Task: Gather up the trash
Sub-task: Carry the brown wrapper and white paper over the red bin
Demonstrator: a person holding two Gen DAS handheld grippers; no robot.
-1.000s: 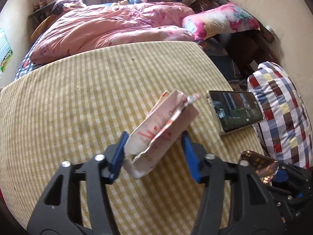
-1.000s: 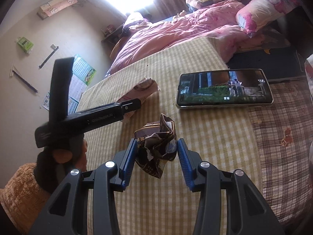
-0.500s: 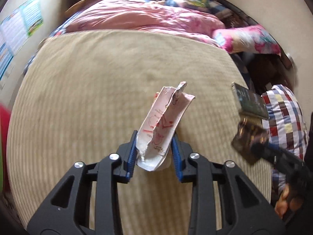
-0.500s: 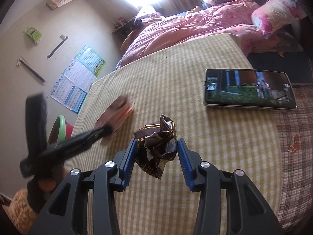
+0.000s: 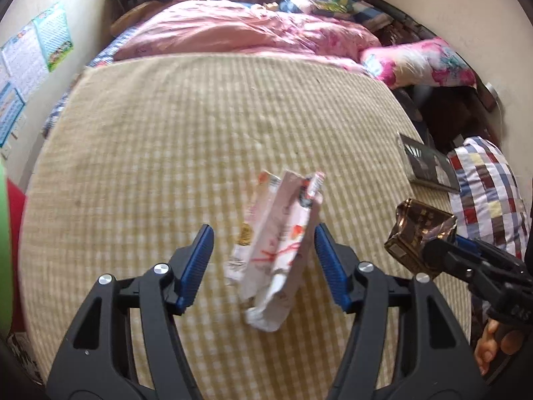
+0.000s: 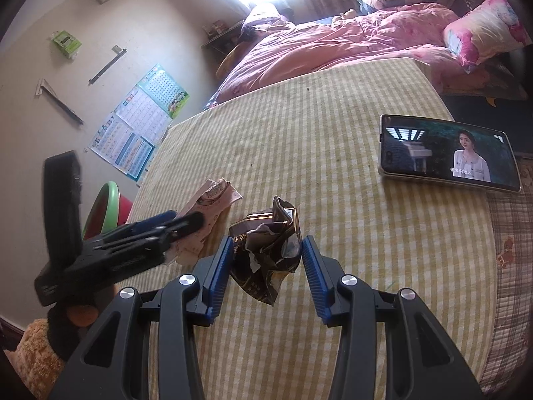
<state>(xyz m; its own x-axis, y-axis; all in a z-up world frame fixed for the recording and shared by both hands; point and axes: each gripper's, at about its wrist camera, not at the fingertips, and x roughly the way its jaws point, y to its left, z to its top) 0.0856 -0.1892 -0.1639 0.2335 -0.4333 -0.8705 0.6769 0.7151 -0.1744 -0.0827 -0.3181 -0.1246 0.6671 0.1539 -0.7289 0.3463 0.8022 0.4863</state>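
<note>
The left claw [image 5: 263, 260] was wide open, with the pink wrapper [image 5: 276, 253] loose between its pads. The right claw [image 6: 266, 268] pinched the brown wrapper [image 6: 266, 253].

Home bedroom indicated: bed [image 5: 233, 126] covered by checked yellow sheet, pink quilt [image 5: 253, 33] and floral pillow [image 5: 419, 63] piled at far end, learning charts [image 6: 140, 123] taped to wall, phone [image 6: 449, 153] left on bed.
</note>
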